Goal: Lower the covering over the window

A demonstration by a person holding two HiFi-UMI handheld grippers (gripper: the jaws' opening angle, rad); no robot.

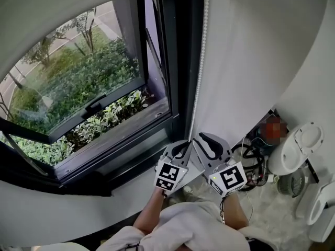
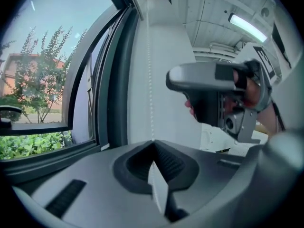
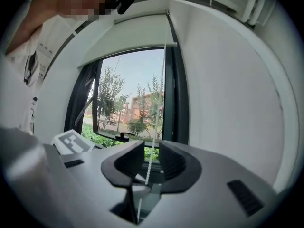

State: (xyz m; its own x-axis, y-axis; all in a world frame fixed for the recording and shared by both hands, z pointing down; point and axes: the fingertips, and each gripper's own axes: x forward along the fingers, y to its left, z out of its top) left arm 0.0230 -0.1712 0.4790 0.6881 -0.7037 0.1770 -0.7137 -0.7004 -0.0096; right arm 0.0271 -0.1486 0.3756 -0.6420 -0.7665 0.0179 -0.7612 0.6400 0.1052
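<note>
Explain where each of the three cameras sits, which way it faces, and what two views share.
Head view: on the person's head, facing down at the dark-framed glass window; left gripper, right gripper and forearms show.
Left gripper view: on the left gripper, facing the window's edge; jaws shut on the white bead chain.
Right gripper view: on the right gripper, facing the window; open jaws straddle the chain.
Shared: chain and window.

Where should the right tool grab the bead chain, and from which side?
Grip the bead chain on its straight hanging stretch above the left tool, which is shut on it. Come level from the room side: it hangs vertical, between the right tool's open jaws.
</note>
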